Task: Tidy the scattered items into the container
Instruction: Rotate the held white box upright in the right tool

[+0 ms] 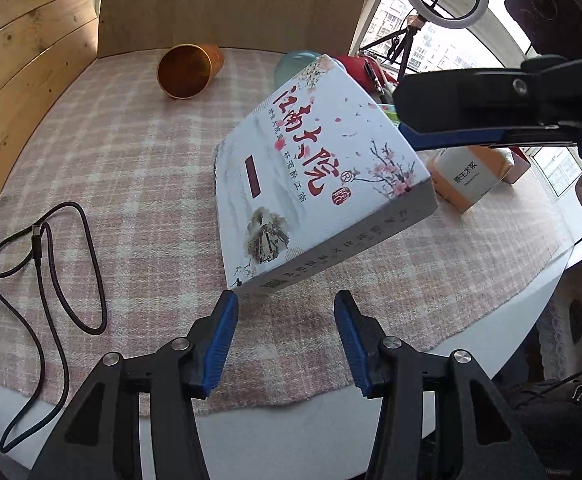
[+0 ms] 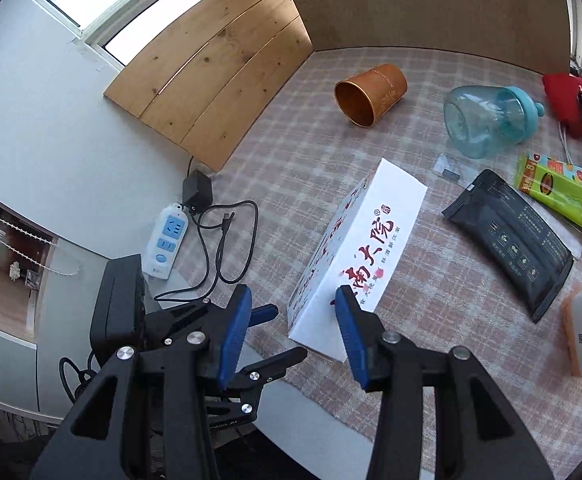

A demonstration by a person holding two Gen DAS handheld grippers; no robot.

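White box (image 1: 323, 184) tilts, long axis pointing away; left claw (image 1: 287, 340) and right claw (image 2: 291, 332) gape empty.

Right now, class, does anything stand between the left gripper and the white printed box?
Nothing visible does: the left gripper is open, and the white printed box sits just beyond it, over checked cloth.

1. The white box (image 1: 323, 176), just beyond the tips of the left gripper's fingers (image 1: 223, 336), bore large red brush characters reading 江南大院 with a small ® mark.
2. The orange-and-white pack (image 1: 467, 176), farther off to the right of those fingers, carried the label 原生木浆.
3. Print on the black pouch (image 2: 511, 240) and the green tube (image 2: 563, 196) was too small to read.
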